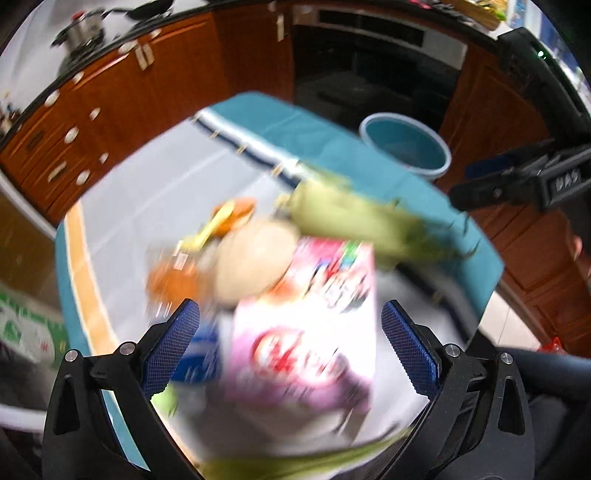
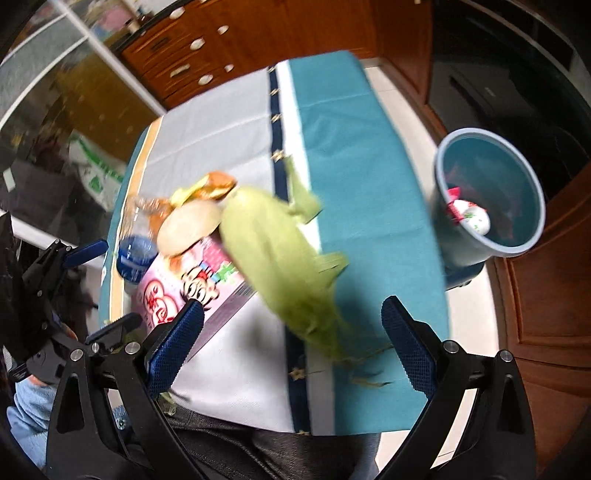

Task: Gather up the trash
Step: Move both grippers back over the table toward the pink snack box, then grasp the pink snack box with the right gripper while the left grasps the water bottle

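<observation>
A pink snack box (image 1: 306, 332) lies on the table between the wide-apart fingers of my open left gripper (image 1: 291, 332); the pads sit just off its sides. Beyond it are a green corn husk (image 1: 351, 218), a round beige piece (image 1: 255, 258) and orange scraps (image 1: 173, 280), all blurred. In the right wrist view the corn husk (image 2: 280, 258) stretches ahead of my open right gripper (image 2: 291, 321), which holds nothing. The pink box (image 2: 192, 284) lies to its left. A blue bin (image 2: 450, 240) stands off the table's right side, with a wrapper inside.
The table (image 2: 221, 122) wears a white and teal cloth. A blue-capped bottle (image 2: 135, 254) lies by the box, near the left gripper (image 2: 103, 286). The right gripper (image 1: 469, 181) shows beside the bin (image 1: 402, 144). Wooden cabinets (image 2: 258, 33) ring the table. A person's trousers (image 2: 295, 454) press the near edge.
</observation>
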